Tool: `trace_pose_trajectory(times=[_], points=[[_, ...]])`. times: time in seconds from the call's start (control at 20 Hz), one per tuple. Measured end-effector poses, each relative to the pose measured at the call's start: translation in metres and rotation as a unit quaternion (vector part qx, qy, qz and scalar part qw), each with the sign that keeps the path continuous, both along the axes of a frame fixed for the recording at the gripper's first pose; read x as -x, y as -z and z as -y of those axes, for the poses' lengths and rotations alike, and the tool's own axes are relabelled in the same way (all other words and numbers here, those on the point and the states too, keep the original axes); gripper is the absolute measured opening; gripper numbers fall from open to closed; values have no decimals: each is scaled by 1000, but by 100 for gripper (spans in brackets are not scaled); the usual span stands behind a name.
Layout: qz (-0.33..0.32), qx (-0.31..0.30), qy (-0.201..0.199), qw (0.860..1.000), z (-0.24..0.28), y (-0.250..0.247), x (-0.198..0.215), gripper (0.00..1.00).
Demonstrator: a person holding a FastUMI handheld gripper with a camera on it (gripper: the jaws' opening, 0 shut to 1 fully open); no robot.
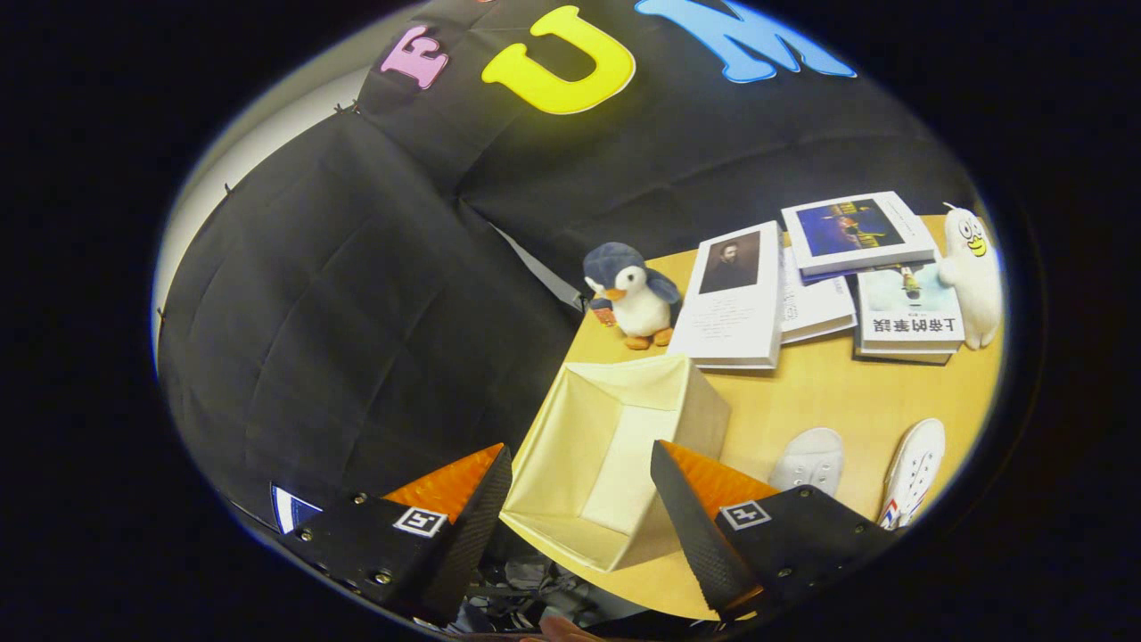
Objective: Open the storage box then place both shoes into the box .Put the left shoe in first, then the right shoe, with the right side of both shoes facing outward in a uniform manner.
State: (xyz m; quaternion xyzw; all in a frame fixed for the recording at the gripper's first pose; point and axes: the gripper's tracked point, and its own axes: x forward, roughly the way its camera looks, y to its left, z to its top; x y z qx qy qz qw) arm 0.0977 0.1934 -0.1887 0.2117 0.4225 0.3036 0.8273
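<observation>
A cream fabric storage box (pixel 615 446) stands open-topped and empty on the wooden table (pixel 829 392), near the table's corner. My gripper (pixel 579 464) hovers above it, open, with the box's inside showing between the two fingers and nothing held. Two white shoes lie on the table beyond the right finger: one (pixel 809 459) close to the box, the other (pixel 914 471) farther right with a red and blue mark on its side. The view is tilted.
A plush penguin (pixel 631 294) stands just behind the box. Several books (pixel 802 285) lie spread at the back of the table, and a white plush figure (pixel 972 272) stands at their right end. The table's edge runs just left of the box.
</observation>
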Motion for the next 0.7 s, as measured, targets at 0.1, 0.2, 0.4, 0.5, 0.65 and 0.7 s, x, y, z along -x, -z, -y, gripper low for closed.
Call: trace_pose_trajectory(times=[0.1, 0.2, 0.4, 0.5, 0.65, 0.7], points=[[-8, 14, 14, 1000, 25, 13, 5, 96], [-12, 44, 23, 999, 51, 29, 13, 96], [-48, 89, 36, 994, 91, 68, 32, 96], [-61, 115, 38, 991, 105, 89, 41, 95], [-86, 141, 26, 986, 115, 117, 58, 94], [-93, 148, 23, 984, 118, 126, 61, 92]])
